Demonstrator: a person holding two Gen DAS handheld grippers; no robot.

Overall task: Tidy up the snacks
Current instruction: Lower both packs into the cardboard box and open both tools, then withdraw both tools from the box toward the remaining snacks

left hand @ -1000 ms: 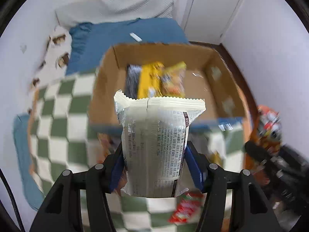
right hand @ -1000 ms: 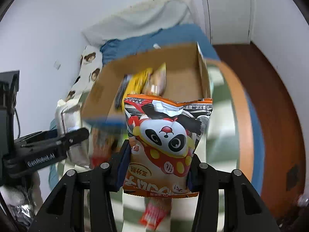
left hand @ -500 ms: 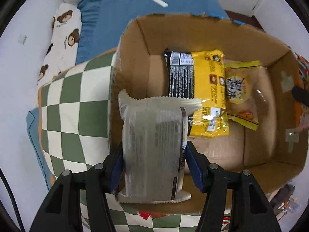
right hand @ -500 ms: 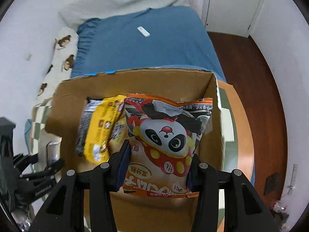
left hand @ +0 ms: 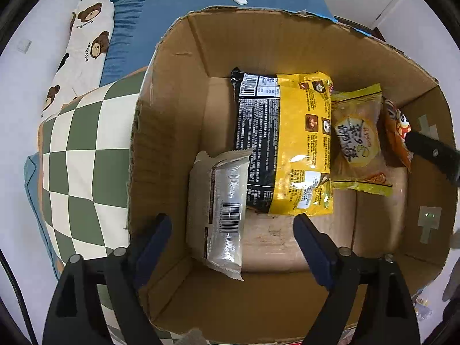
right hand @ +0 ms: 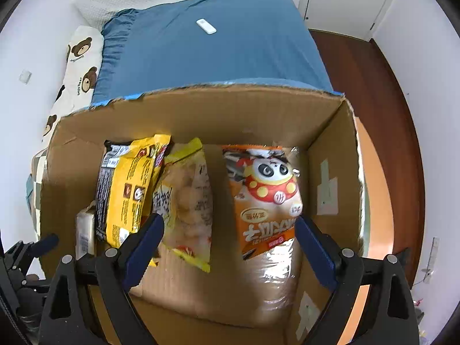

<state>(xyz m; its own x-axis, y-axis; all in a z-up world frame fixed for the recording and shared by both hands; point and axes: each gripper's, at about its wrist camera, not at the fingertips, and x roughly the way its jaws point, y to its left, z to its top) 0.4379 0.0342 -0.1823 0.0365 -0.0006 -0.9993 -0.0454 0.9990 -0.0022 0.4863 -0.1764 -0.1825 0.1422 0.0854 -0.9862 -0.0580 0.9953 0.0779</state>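
An open cardboard box (left hand: pixel 172 132) (right hand: pixel 258 109) holds several snack packs. The silver-white pack (left hand: pixel 220 210) lies at the box's left side, beside a yellow-and-black pack (left hand: pixel 287 143) (right hand: pixel 126 189) and a pale yellow pack (left hand: pixel 356 141) (right hand: pixel 187 201). The orange panda pack (right hand: pixel 267 201) lies at the right side; its edge shows in the left wrist view (left hand: pixel 398 135). My left gripper (left hand: pixel 233 247) is open and empty above the silver pack. My right gripper (right hand: pixel 228 247) is open and empty above the panda pack.
The box stands on a green-and-white checkered cloth (left hand: pixel 83 149) over a round table (right hand: pixel 376 187). Behind it is a bed with a blue sheet (right hand: pixel 218 49), a small white remote (right hand: pixel 206 26) and a bear-print pillow (left hand: pixel 83 43). Wooden floor (right hand: pixel 382 80) lies to the right.
Both grippers have moved over the box and opened. The silver pack and the panda pack have dropped out of the jaws and now lie inside the box.
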